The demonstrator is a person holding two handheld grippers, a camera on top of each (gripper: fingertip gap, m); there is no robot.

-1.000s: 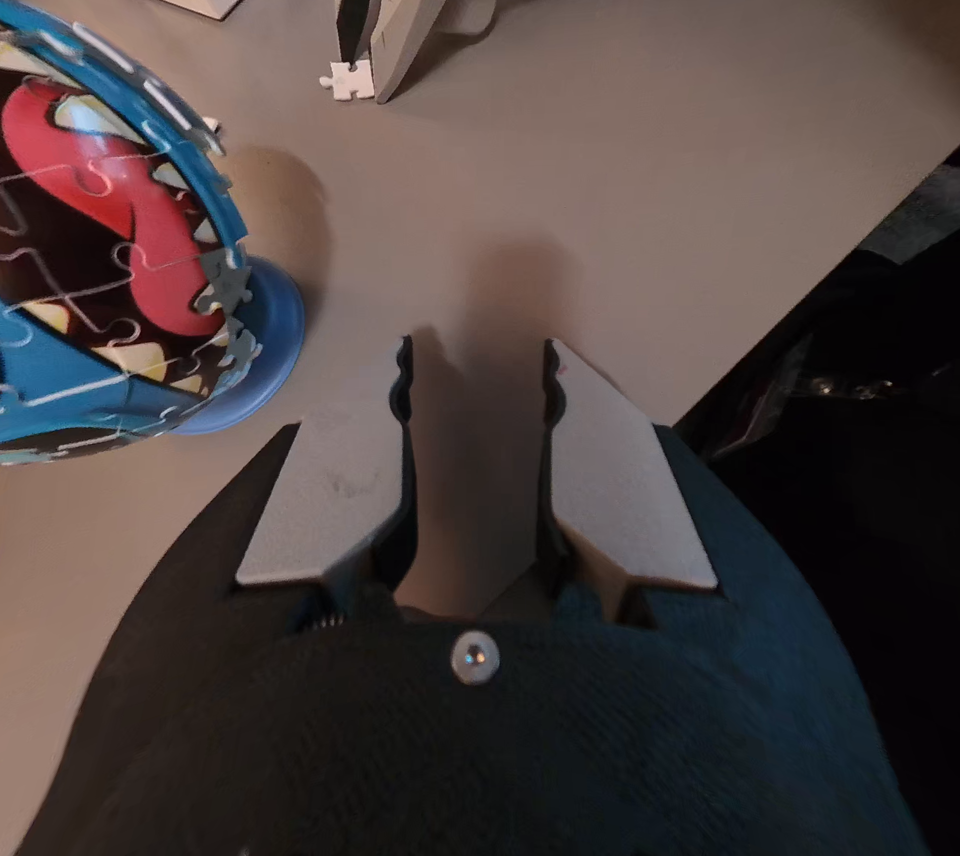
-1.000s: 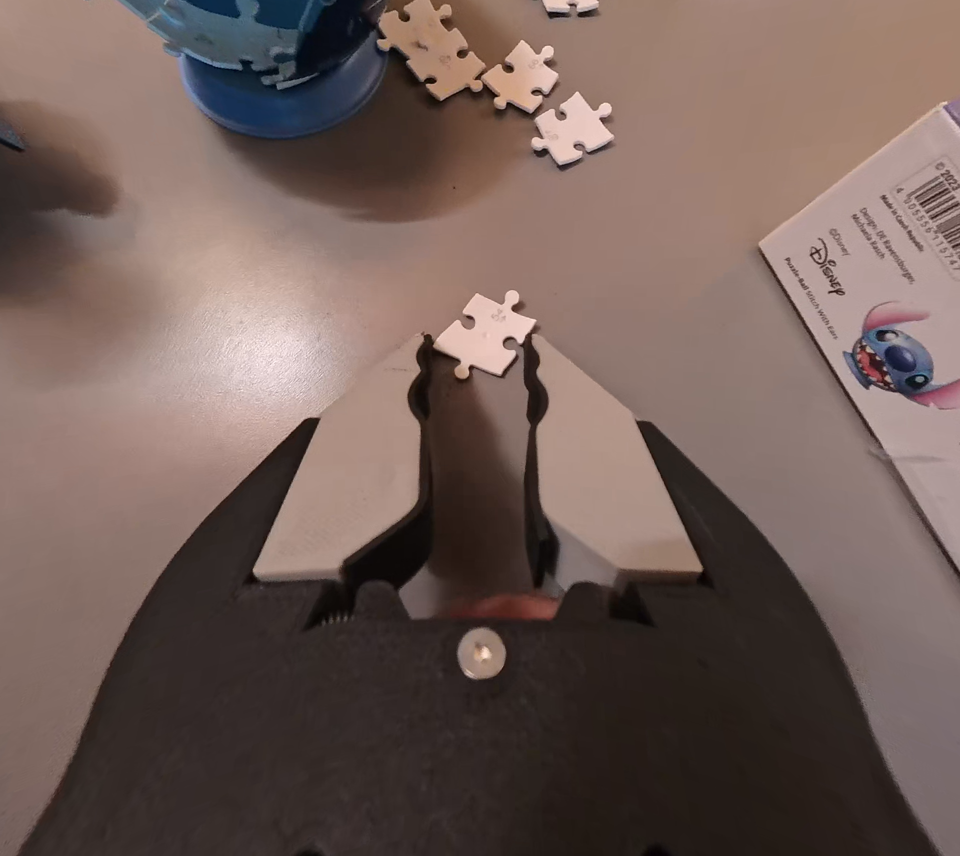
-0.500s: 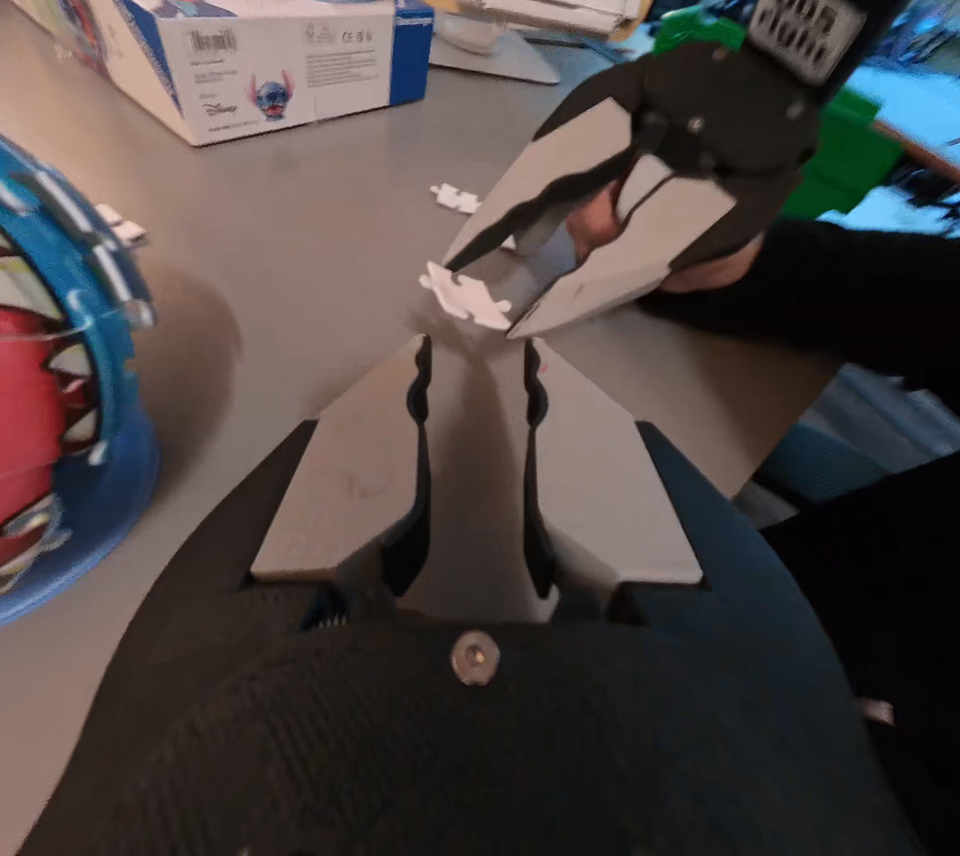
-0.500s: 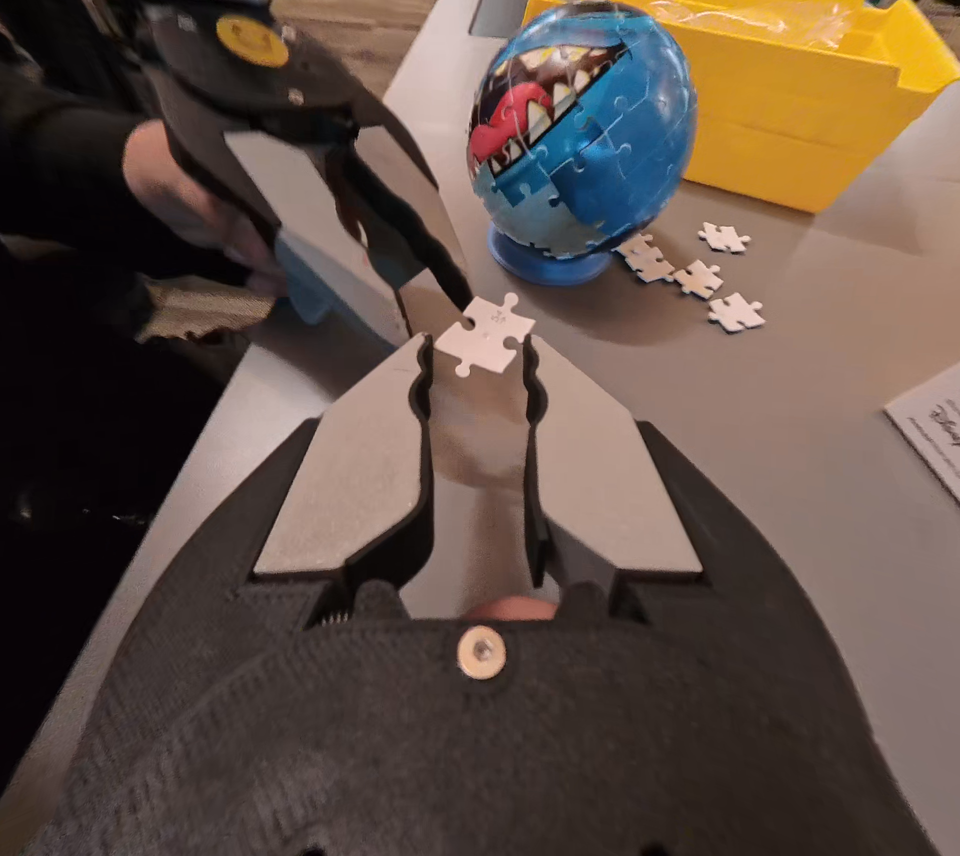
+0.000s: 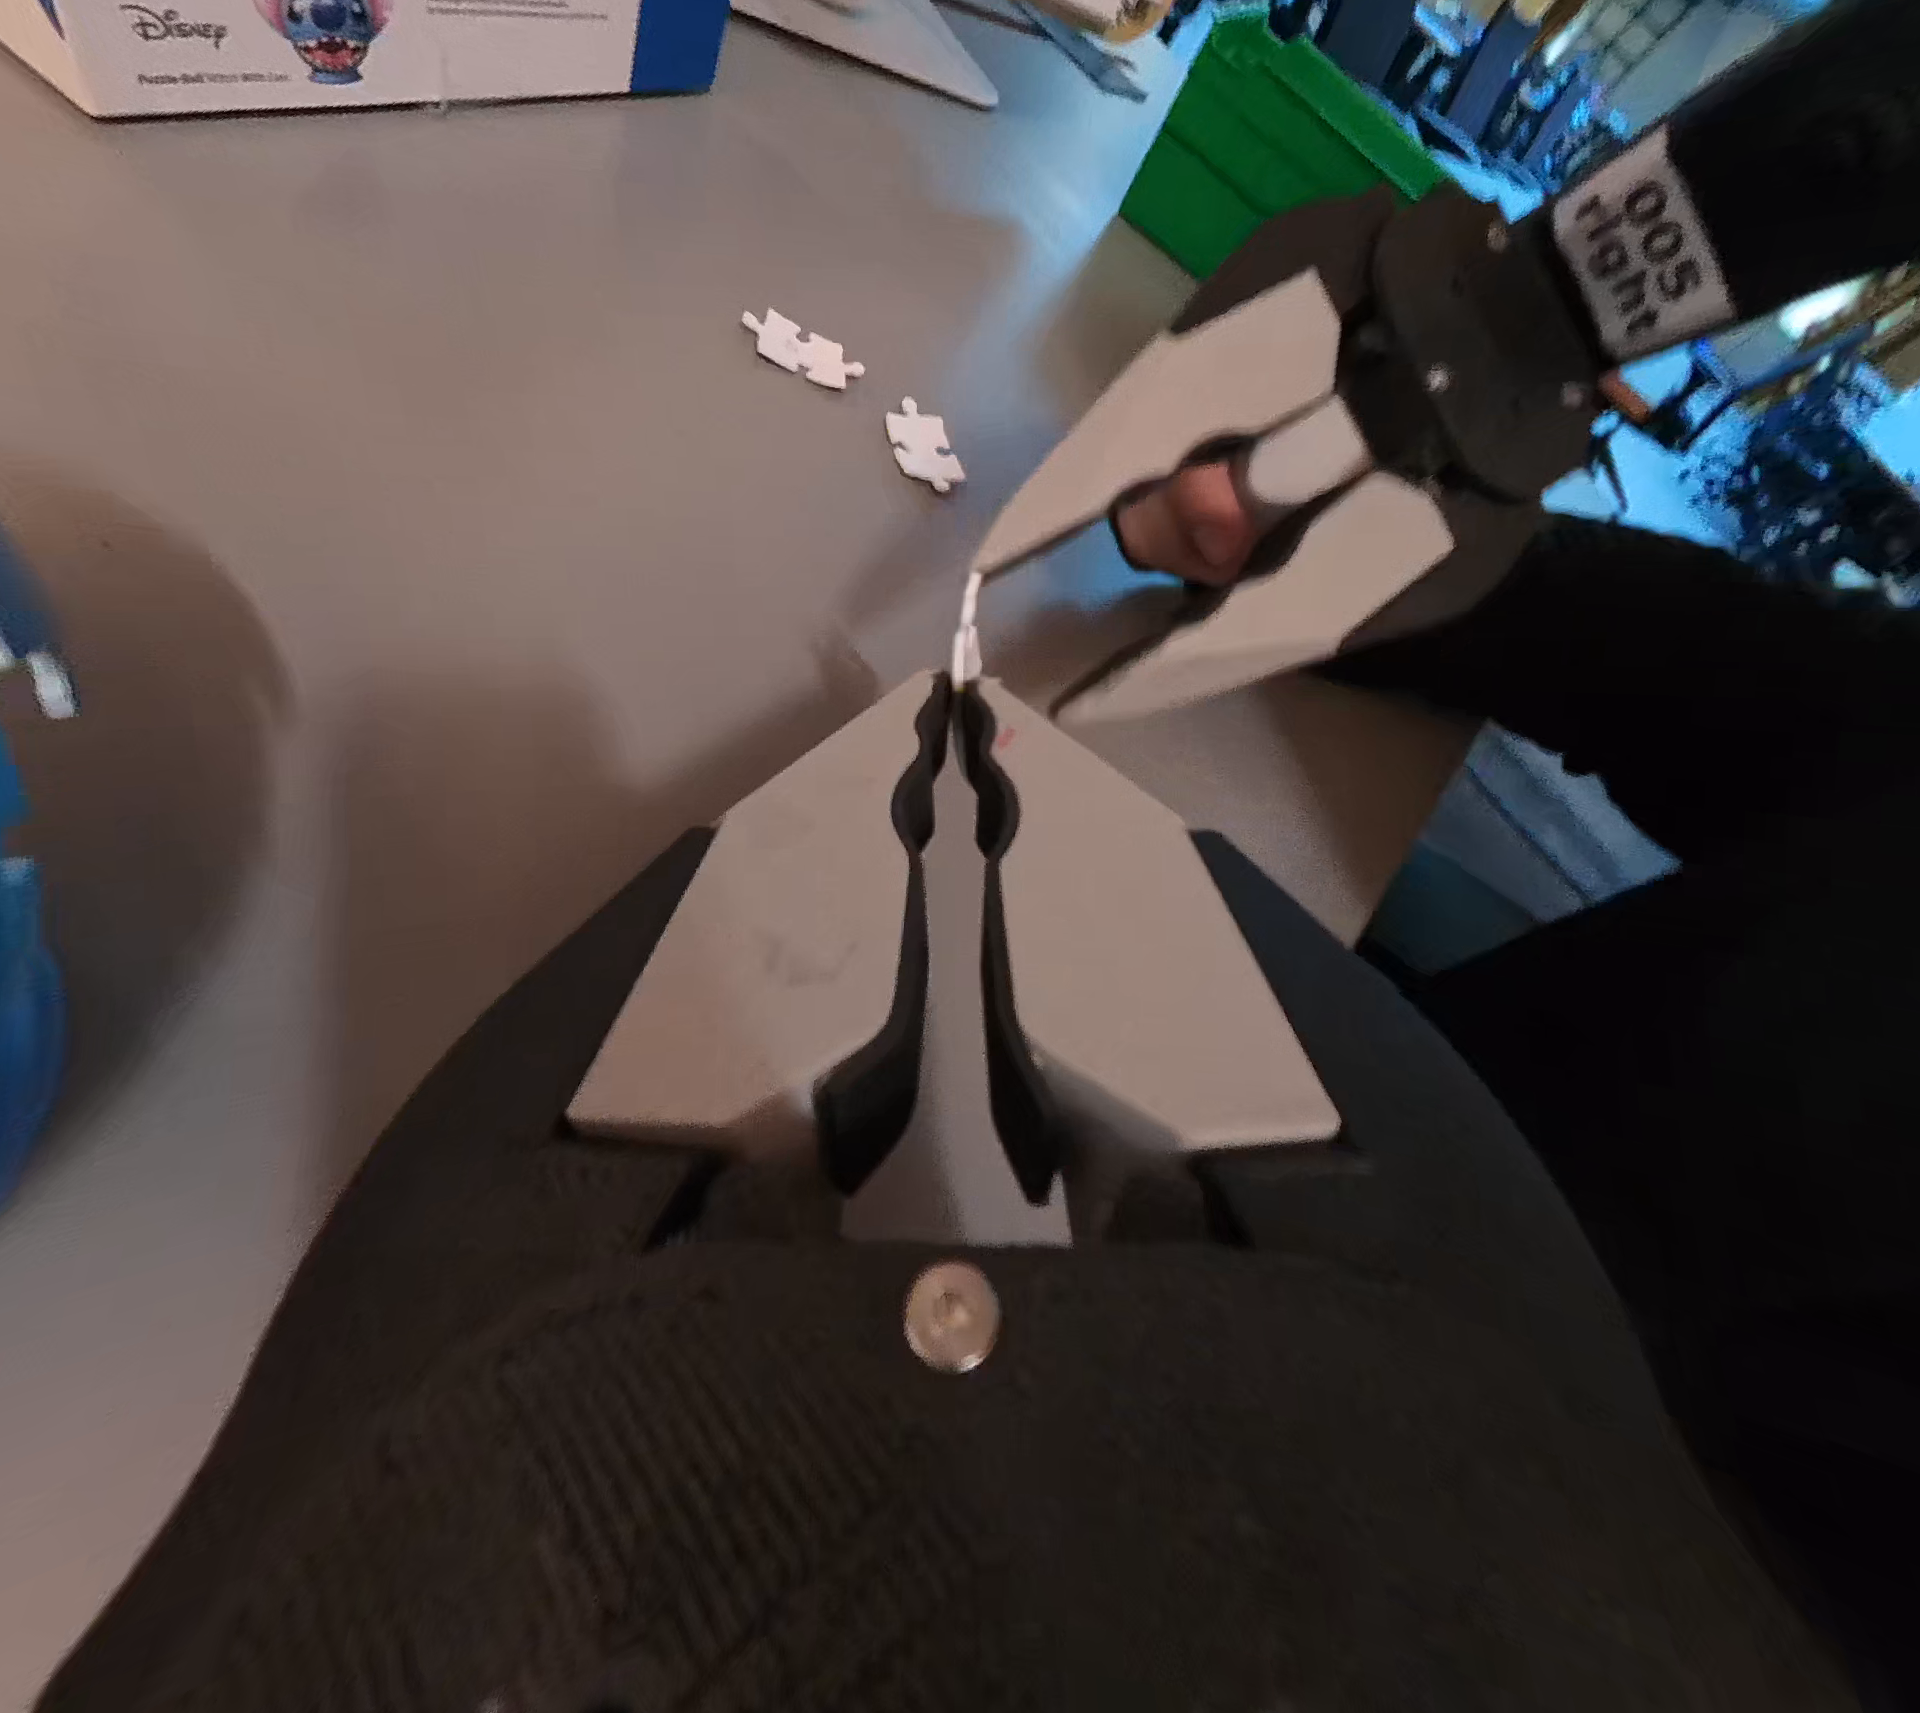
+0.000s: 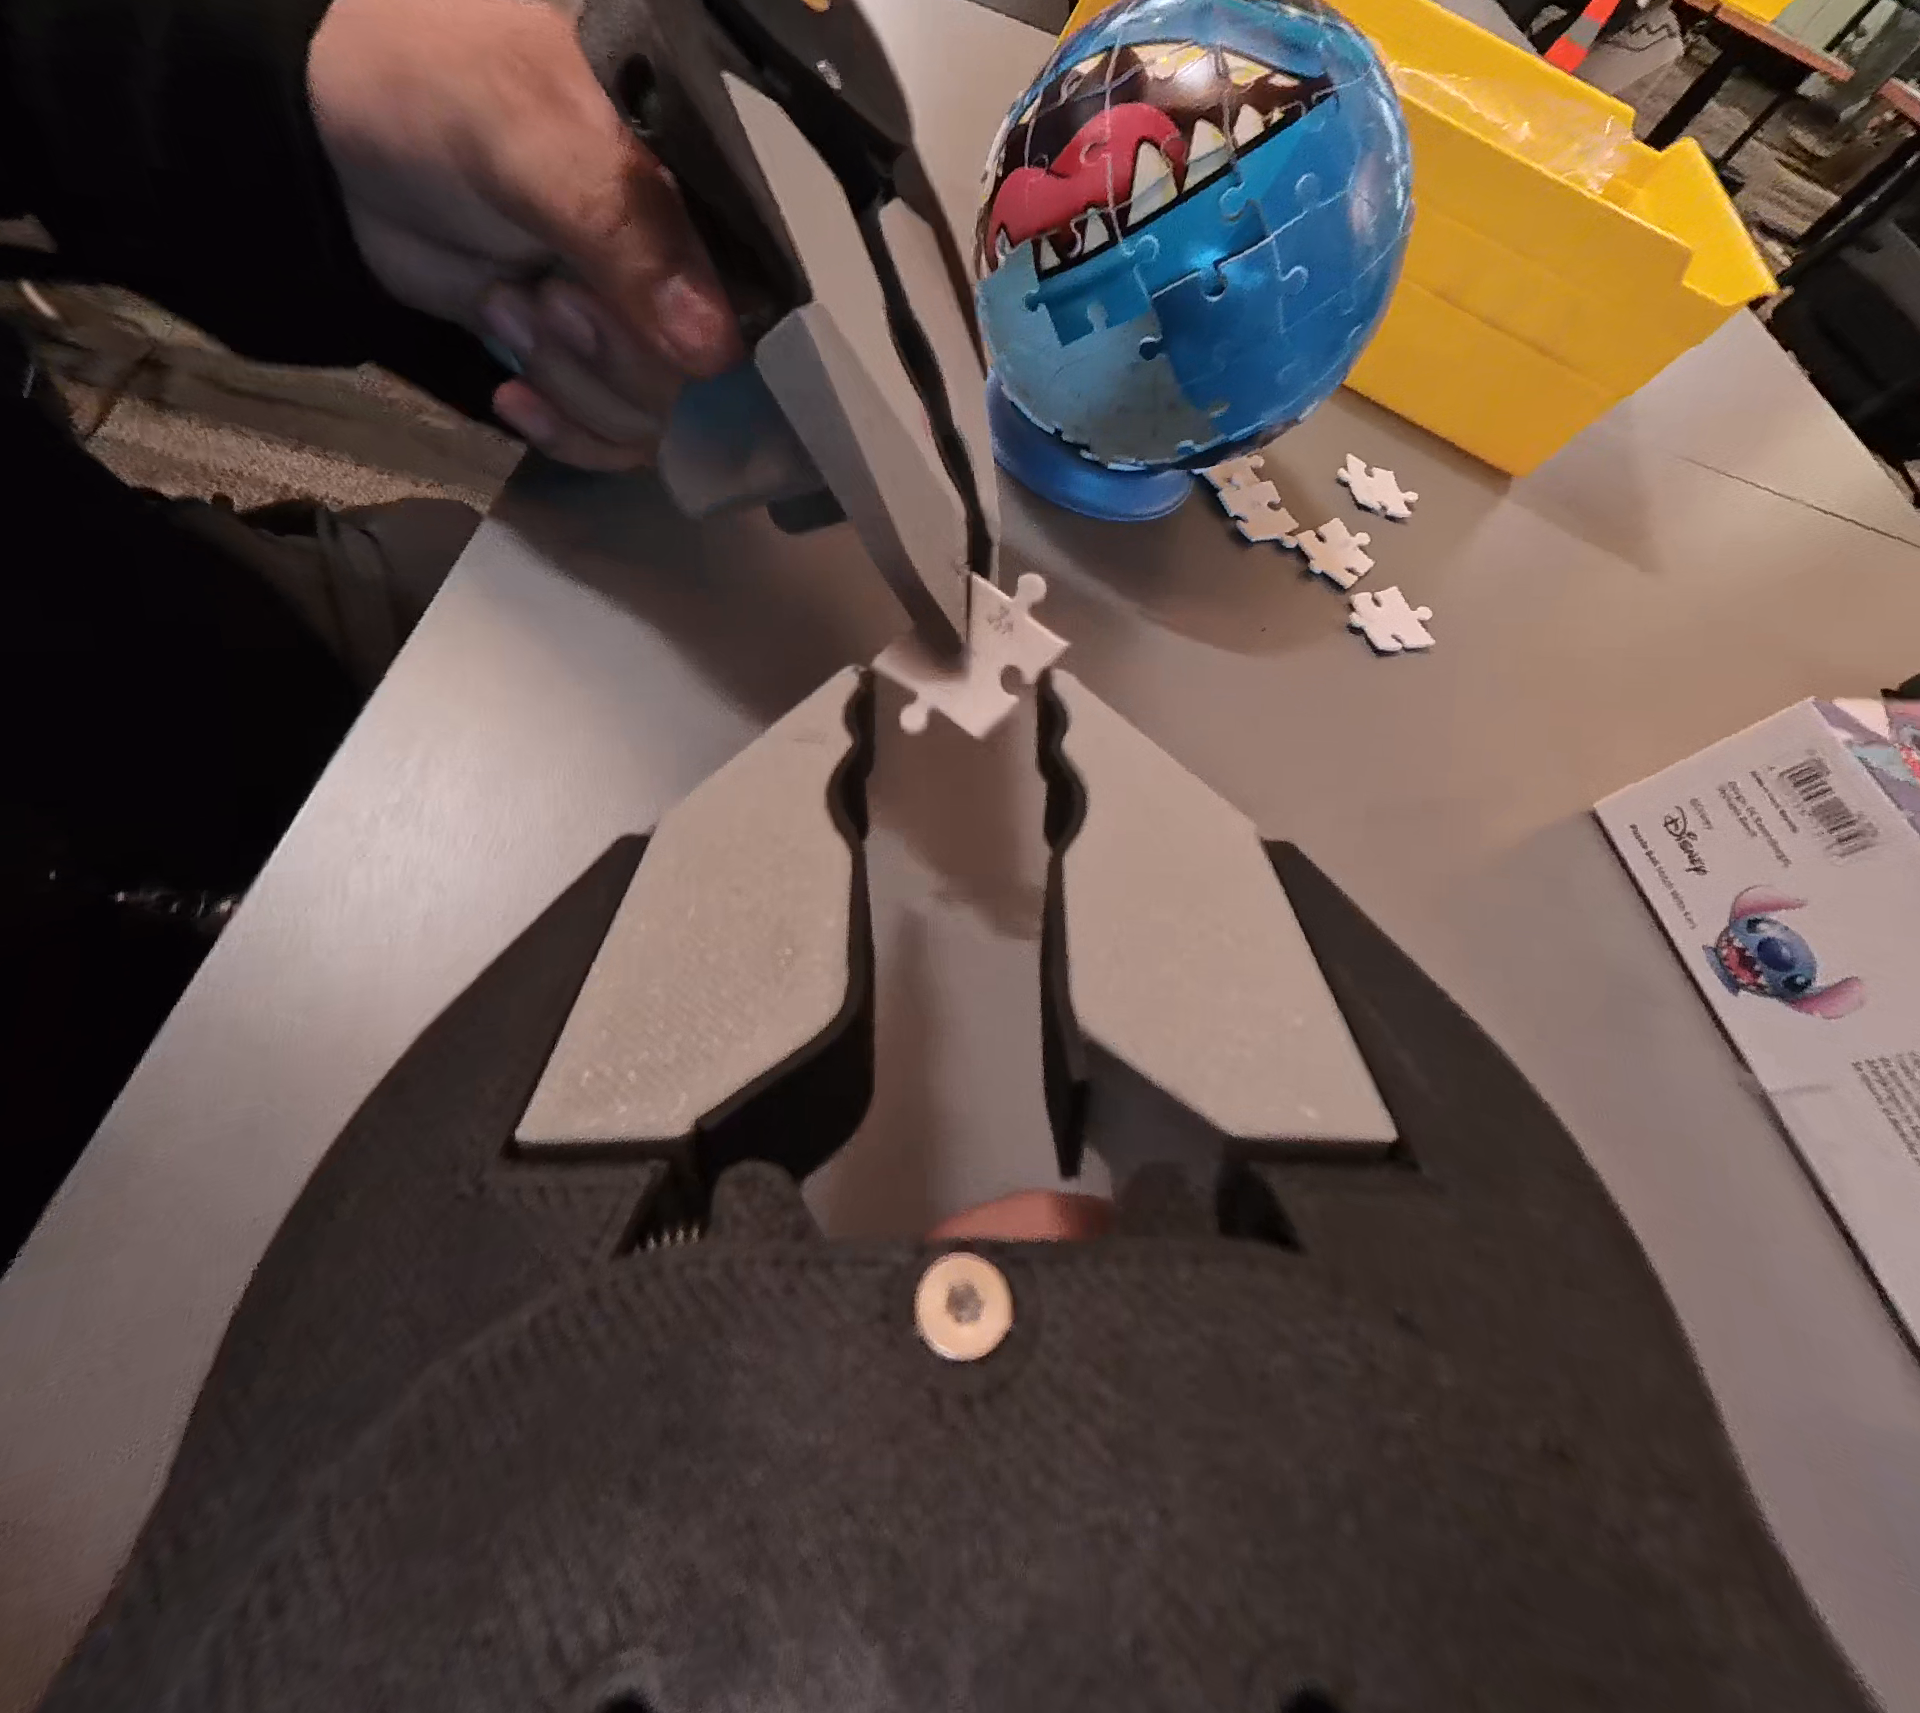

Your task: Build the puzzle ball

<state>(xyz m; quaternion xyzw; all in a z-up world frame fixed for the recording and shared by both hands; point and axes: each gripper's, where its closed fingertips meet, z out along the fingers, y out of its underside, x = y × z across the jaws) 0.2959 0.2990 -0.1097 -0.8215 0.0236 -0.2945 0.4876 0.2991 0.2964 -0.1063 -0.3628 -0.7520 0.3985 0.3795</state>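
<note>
Since half a second ago, the left tongs have pressed together on the white puzzle piece, held above the counter near its front edge. The right tongs still grip its sides. Piece is light, thin, stiff; pinch flat faces. Puzzle ball stands behind.

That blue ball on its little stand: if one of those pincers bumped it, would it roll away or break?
Probably it would tip rather than roll: the puzzle ball sits on a small blue stand much narrower than itself. It looks hollow and light, built of thin interlocked pieces, so a hard knock might pop some loose.
</note>
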